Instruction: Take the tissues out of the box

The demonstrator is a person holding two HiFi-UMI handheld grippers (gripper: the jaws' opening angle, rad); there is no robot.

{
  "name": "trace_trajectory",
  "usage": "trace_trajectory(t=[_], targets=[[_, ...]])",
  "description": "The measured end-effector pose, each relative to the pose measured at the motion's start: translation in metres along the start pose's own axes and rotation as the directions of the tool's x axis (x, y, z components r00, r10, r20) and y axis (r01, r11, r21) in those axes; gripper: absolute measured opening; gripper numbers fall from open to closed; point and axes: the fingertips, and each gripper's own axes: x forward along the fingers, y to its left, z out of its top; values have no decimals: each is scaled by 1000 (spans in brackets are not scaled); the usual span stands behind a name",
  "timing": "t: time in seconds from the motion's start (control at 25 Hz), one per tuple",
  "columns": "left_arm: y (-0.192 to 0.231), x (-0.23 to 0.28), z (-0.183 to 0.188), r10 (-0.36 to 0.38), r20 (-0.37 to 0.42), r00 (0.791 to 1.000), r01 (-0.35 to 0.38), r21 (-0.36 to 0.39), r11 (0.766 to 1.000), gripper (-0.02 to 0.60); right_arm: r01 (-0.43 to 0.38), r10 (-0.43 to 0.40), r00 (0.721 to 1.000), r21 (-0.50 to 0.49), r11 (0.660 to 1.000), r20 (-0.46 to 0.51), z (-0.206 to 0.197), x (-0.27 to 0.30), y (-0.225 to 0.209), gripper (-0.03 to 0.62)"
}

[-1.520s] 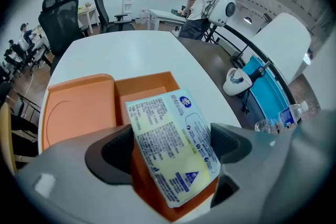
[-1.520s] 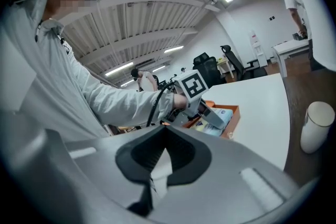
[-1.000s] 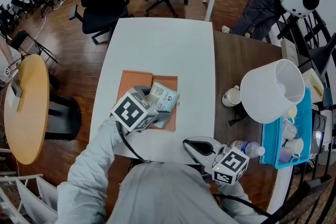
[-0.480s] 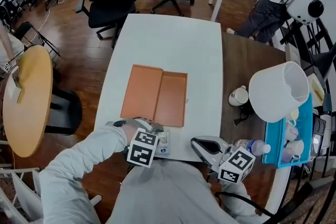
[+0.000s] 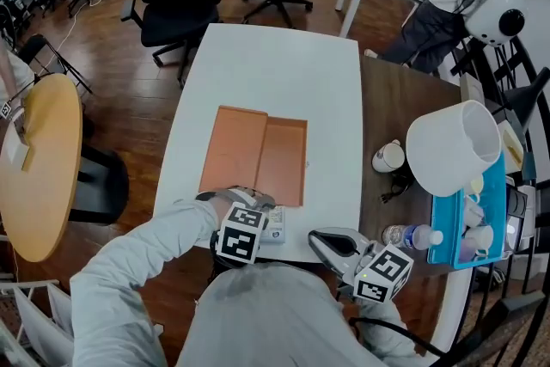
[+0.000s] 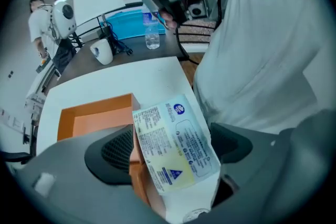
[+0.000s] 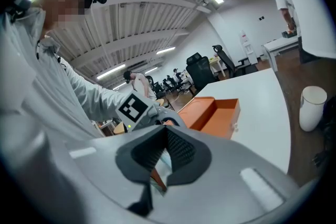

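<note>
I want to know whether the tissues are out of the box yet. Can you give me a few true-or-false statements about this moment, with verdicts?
1. The orange box lies open on the white table with nothing visible inside. True.
2. The tissue pack sits inside the box. False: it is outside, at the table's near edge, between the jaws of the left hand-held gripper, which have just been opening.
3. The right hand-held gripper holds the water bottle. False: its jaws are together on nothing, and the bottle is apart from it on the dark table.
4. A white mug stands on the dark table. True.
</note>
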Motion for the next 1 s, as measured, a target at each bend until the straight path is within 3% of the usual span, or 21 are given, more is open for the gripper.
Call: trace_trajectory(t=[0.16, 0.24, 0.28, 0.36, 0.44, 0.52, 0.56, 0.6, 0.64, 0.76, 0.84, 0.92, 1.0], targets=[[3, -45, 14, 82, 112, 990, -81, -13, 997, 456, 14, -14, 1000, 0, 1000, 9, 0, 1, 2, 2], [5, -80, 28, 148, 246, 958, -136, -63, 989, 416, 15, -15, 1000, 3, 1000, 22, 3, 1, 4, 0], [7, -101, 35, 189, 335, 923, -160, -112, 981, 384, 12, -12, 1000, 3, 1000, 29, 5, 1, 5, 2], [13, -147, 43, 283, 500, 819, -186, -235, 954, 314, 3, -3, 999, -6, 1000, 37, 11, 3, 7, 2], [21, -188, 43, 382, 619, 686, -186, -359, 915, 245, -10, 11, 999, -27, 1000, 35, 20, 7, 10, 1], [26, -217, 34, 468, 690, 552, -140, -477, 868, 167, -28, 29, 1000, -49, 998, 12, 27, 13, 13, 1], [27, -225, 27, 501, 703, 506, -102, -528, 843, 85, -40, 39, 999, -60, 997, -12, 28, 16, 15, 1], [28, -230, 18, 527, 706, 473, -61, -570, 819, 19, -51, 48, 998, -72, 996, -42, 29, 20, 16, 0], [28, -231, 10, 546, 706, 450, -20, -604, 797, 16, -60, 53, 995, -87, 994, -79, 29, 24, 16, 0], [24, -223, -3, 572, 711, 408, 125, -665, 737, 15, -74, 48, 980, -133, 988, -192, 24, 37, 15, 2], [21, -211, -6, 575, 714, 400, 228, -685, 692, 15, -72, 38, 971, -138, 988, -235, 21, 41, 13, 2], [20, -198, -9, 575, 704, 417, 285, -702, 653, 16, -58, 25, 968, -127, 990, -248, 21, 45, 10, 2], [18, -191, -9, 565, 698, 440, 298, -707, 641, 16, -54, 20, 967, -124, 991, -255, 20, 46, 8, 0]])
